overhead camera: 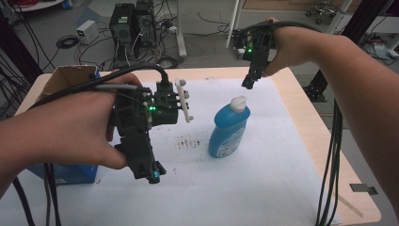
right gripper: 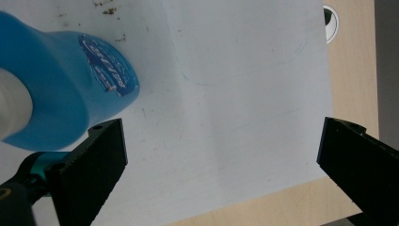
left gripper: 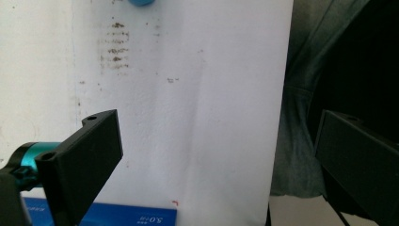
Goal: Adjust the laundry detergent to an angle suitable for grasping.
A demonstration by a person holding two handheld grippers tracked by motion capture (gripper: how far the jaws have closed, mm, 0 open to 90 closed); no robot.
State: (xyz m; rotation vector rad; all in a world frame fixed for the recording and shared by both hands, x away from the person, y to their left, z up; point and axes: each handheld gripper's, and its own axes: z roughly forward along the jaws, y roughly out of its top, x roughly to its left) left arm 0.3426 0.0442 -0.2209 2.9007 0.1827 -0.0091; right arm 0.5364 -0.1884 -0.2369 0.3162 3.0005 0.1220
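Observation:
A blue bottle with a white cap stands upright on the white sheet near the table's middle. My right gripper hangs above and just behind the bottle, jaws pointing down and spread wide. In the right gripper view the blue bottle sits at the upper left, outside the gap of my right gripper. My left gripper is held over the sheet to the bottle's left, open with nothing between its jaws. In the left gripper view my left gripper looks down on the bare sheet, with the bottle's base at the top edge.
An open cardboard box sits at the table's back left, with a blue box below my left hand. Dark smudges mark the sheet left of the bottle. Cables hang off the table's right edge. Computers and wires stand on the floor behind.

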